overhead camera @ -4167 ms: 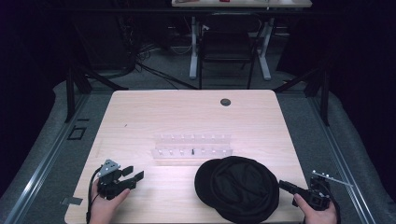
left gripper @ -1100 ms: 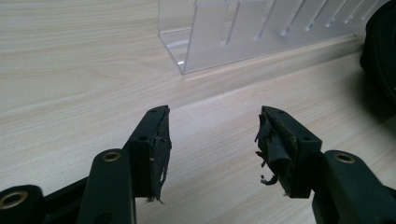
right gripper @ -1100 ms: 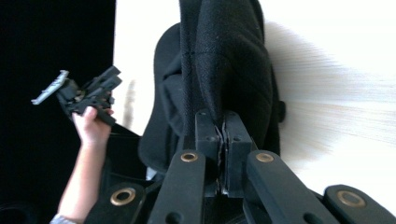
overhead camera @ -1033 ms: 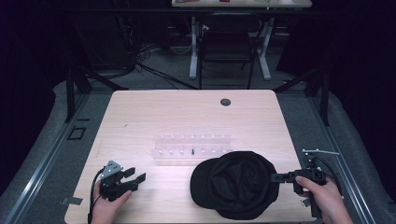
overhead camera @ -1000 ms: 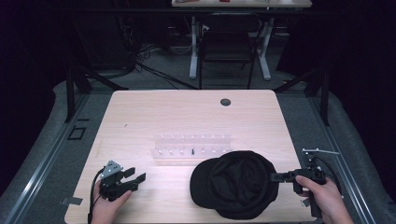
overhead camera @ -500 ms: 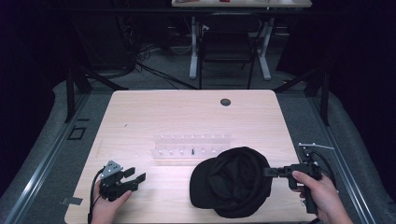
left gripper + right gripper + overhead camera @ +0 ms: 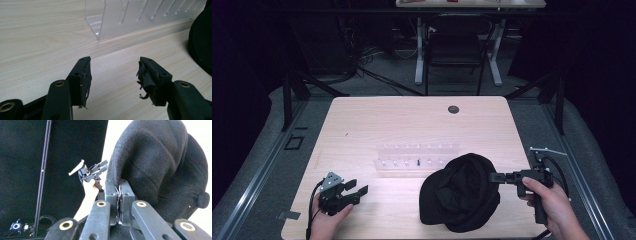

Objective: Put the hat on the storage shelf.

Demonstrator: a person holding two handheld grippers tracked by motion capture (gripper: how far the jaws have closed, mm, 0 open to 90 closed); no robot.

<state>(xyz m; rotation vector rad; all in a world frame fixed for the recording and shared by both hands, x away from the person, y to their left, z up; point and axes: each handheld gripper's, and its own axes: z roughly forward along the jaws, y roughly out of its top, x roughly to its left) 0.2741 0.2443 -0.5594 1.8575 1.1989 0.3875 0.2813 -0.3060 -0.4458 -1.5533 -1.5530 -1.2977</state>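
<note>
High view: a black cap (image 7: 460, 192) is sitting lower centre-right on the desk (image 7: 412, 120), its right edge being lifted. The right gripper (image 7: 493, 177) is clamping that edge, jaws fully closed on the fabric. The left gripper (image 7: 357, 187), lower left, is resting on the desk with jaws spread, holding nothing. A clear rack (image 7: 417, 155) is standing mid-frame, just above the cap.

Left gripper view: the jaws are gaping over bare wood; the rack (image 7: 140, 17) is filling the top, the cap (image 7: 201, 42) is showing at the right edge.

Right gripper view: the jaws are pinching the cap (image 7: 160, 162) rim at centre; the left gripper (image 7: 97, 171) is appearing behind, centre-left.

Step judged: picking up the cap. Next move is calling for a steady lift without the fabric slipping.

Writing: none is legible.
</note>
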